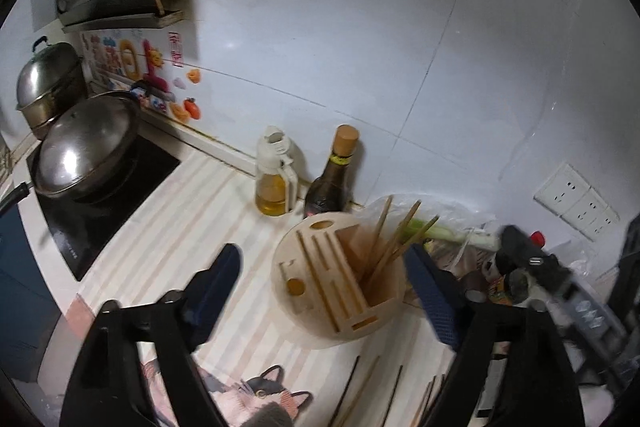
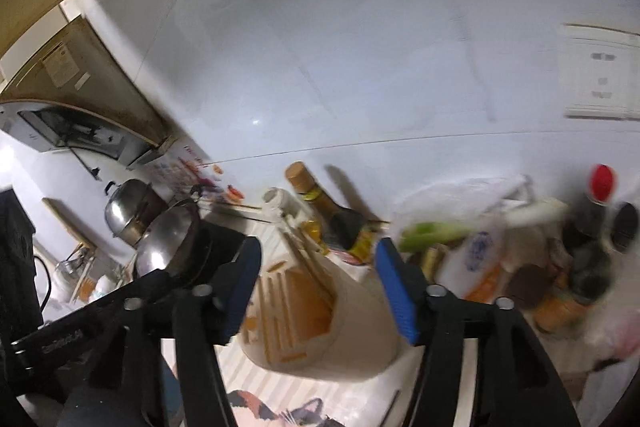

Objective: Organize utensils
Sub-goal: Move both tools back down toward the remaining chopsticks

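On a striped kitchen worktop (image 1: 168, 247), several chopsticks (image 1: 394, 247) stand in the wooden holder (image 1: 320, 287) while others (image 1: 360, 395) lie loose near its front edge, the left tool (image 1: 324, 291) spread wide and empty, the right tool (image 2: 316, 287) parted, gripping nothing.

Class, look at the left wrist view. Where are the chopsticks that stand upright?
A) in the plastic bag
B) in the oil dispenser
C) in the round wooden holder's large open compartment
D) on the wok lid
C: the chopsticks lean inside the wedge-shaped compartment of the round wooden holder; others lie loose on the counter.
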